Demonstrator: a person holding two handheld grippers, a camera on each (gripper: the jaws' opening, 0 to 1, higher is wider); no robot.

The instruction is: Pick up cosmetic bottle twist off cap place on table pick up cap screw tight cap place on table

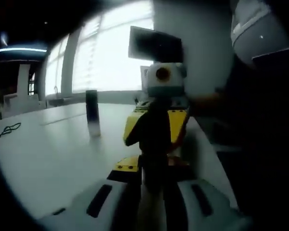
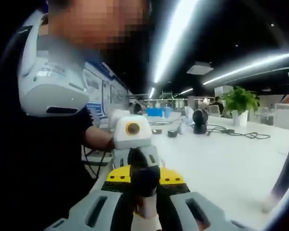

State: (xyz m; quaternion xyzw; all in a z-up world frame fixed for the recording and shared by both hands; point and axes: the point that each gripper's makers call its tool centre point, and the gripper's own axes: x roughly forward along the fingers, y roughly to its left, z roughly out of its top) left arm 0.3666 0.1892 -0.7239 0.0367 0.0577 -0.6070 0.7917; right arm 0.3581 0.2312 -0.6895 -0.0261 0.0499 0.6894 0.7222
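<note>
Claws first: the right gripper [image 2: 147, 204] is pinched on the pale body of the cosmetic bottle [image 2: 147, 214], which is held in the air above the near edge of the table [image 2: 231, 163], low in the right gripper view. The dark cap [image 2: 144, 179] sits on the bottle's far end. The left gripper [image 1: 151, 195] meets it there head-on, its jaws drawn in tight around the cap.

In the left gripper view strong backlight from the window [image 1: 111, 53] turns the held thing into a dark column. There I cannot tell where cap ends and bottle begins.

A slim container [image 1: 92, 113], dark above and pale below, stands upright on the table well apart from the grippers. A cable [image 1: 7, 130] lies farther off near the table's edge, and a dark screen [image 1: 154, 44] shows above the other gripper.

The right gripper view adds a potted plant [image 2: 240, 101], a second cable [image 2: 236, 132] and a dark rounded object [image 2: 200, 120], all far across the table. A dark slanted shape [image 2: 284, 178] is cut off at that view's edge; what it is I cannot tell. The person's torso [image 2: 43, 159] stands close behind the left gripper.
</note>
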